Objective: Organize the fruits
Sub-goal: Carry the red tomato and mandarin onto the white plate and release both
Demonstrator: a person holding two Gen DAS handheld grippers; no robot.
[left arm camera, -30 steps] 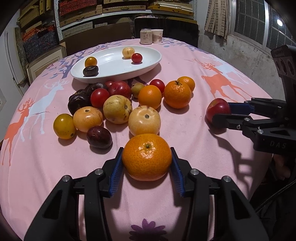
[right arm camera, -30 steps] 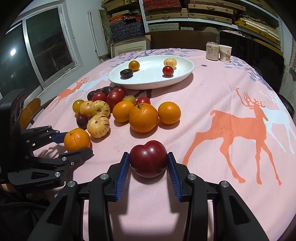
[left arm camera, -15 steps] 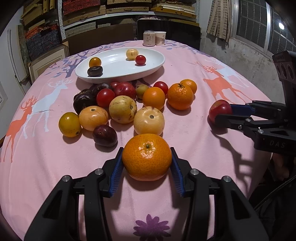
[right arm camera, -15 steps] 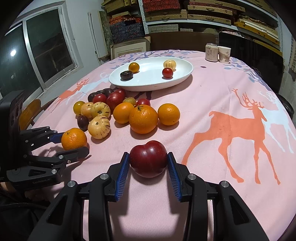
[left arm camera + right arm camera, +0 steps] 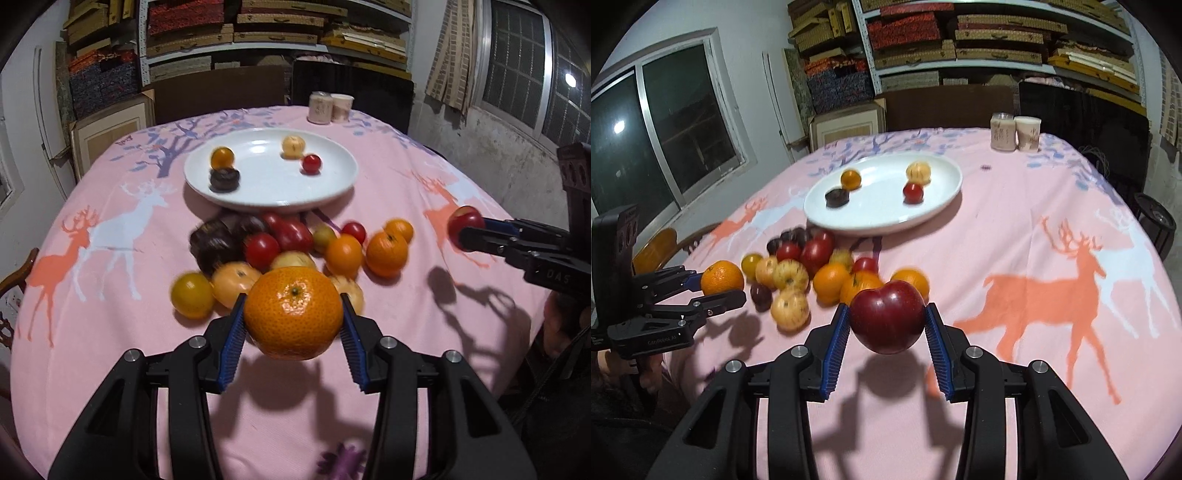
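While both fruits sat on the table a second ago, I now hold them lifted.
Left gripper (image 5: 293, 314) jaws clamp the orange (image 5: 293, 313); right gripper (image 5: 886, 322) jaws clamp the red plum (image 5: 886, 315).

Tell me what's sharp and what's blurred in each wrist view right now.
Left wrist view: the orange in the left tongs is sharp; the fruit pile behind is motion-smeared. Right wrist view: the red plum in the right tongs is crisp, the pile blurred.
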